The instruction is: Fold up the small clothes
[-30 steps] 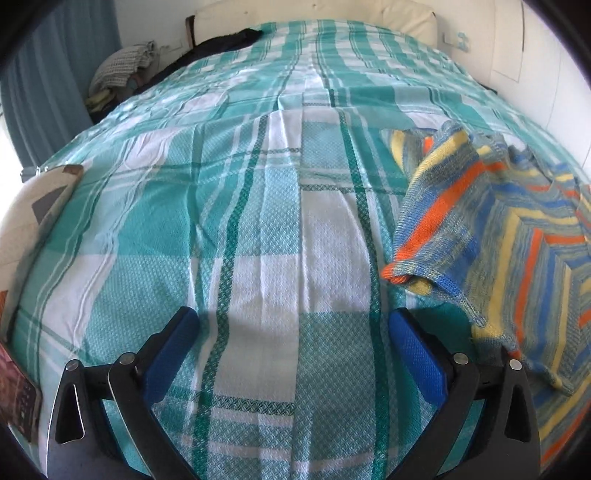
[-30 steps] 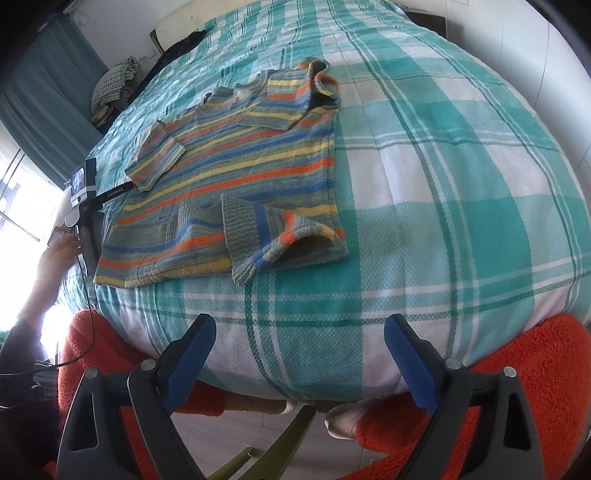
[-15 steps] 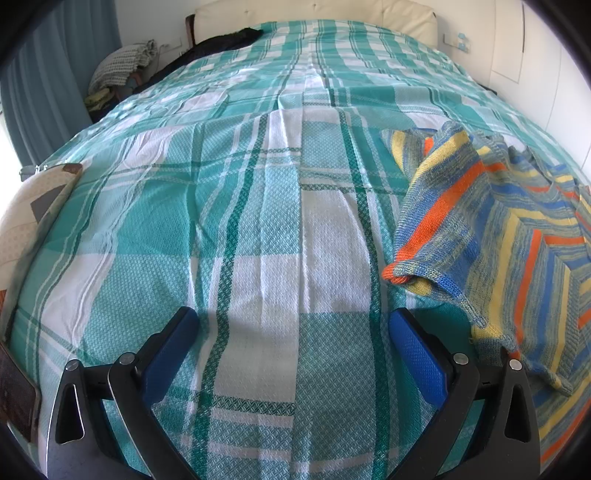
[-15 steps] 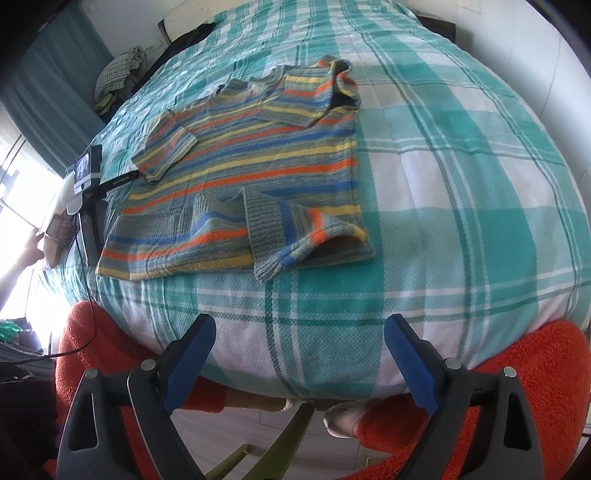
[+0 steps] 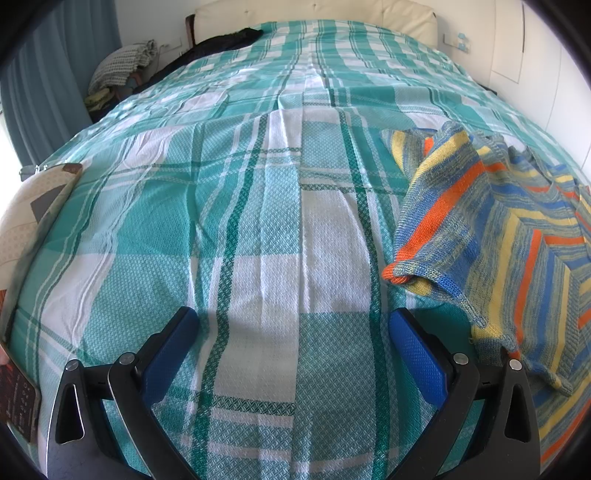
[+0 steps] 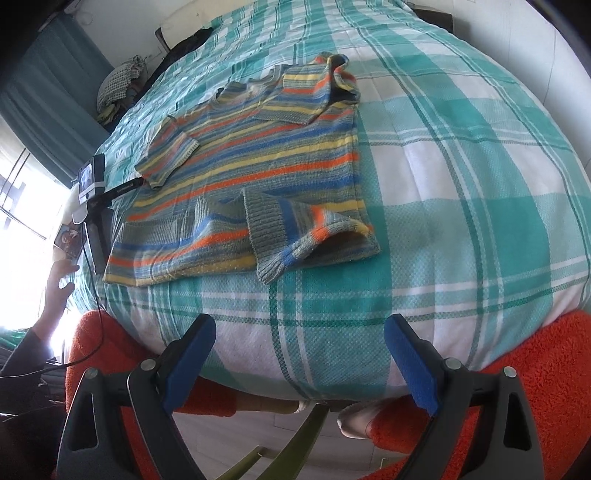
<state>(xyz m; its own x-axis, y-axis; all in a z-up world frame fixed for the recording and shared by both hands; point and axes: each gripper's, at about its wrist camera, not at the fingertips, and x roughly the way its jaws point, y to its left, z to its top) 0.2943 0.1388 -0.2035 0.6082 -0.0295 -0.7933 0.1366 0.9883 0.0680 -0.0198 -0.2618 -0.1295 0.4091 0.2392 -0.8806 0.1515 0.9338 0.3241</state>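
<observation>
While both grippers are being held with jaws released and nothing between the blue pads, the striped sweater point(image 6: 258, 162) is being seen lying flat on the bedspread point(image 6: 461, 206) of the bed, close to its near edge in the right wrist view. The left gripper point(image 5: 291, 354) is being held low over bare plaid cloth, its fingers spread wide; the sweater point(image 5: 509, 236) is being seen just beside its right-hand finger, apart from the pad as far as can be told. The right gripper point(image 6: 299, 358) is being held off the near edge of the bed, well apart from the sweater, with the orange fleece point(image 6: 546, 387) showing beneath it. One sleeve point(image 6: 306, 236) is being seen folded across the lower body of the sweater, its ribbed cuff pointing toward the near edge; the other sleeve point(image 6: 170, 155) is being seen lying out toward the left edge of the bed. A folded part by the collar is being seen at the far end of the garment. A bare hand point(image 6: 59, 284) is being seen at the left edge of the bed, near a small device with a lit screen point(image 6: 90, 179). Dark clothing point(image 5: 225, 40) is being seen at the far left corner, by the headboard point(image 5: 314, 11).
</observation>
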